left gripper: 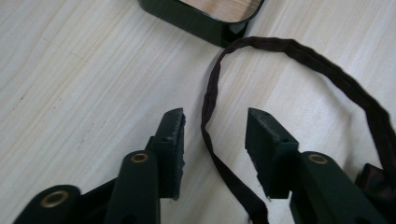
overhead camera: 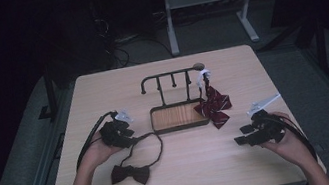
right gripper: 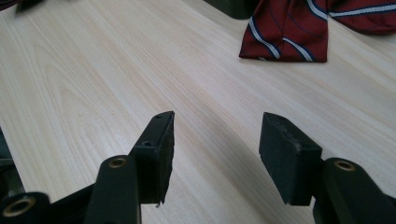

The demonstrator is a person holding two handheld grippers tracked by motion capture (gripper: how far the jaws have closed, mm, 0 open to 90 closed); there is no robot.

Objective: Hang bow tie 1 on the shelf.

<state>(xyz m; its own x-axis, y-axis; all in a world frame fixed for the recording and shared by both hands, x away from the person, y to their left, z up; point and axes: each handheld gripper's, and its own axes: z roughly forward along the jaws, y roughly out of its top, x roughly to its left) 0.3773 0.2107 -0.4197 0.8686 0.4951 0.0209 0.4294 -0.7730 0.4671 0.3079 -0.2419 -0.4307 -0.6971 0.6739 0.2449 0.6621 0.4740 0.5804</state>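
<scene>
1. Table: pale wood, level, carrying a dark rack with a wooden tray base near the centre. A red striped bow tie hangs from the rack's right end and rests on the board.
2. Dark bow tie: lies flat on the near left of the table, its neck strap looping up to the tray's corner. Judged light, soft and limp; it will sag and trail when lifted. The strap is thin and offers the easier hold; the knot is the firmer one.
3. Left gripper: low over the board, jaws partly apart, straddling the strap. The strap runs between the pads, apparently touching neither.
4. Right gripper: jaws apart over bare table, nothing between them, the red tie well ahead.
</scene>
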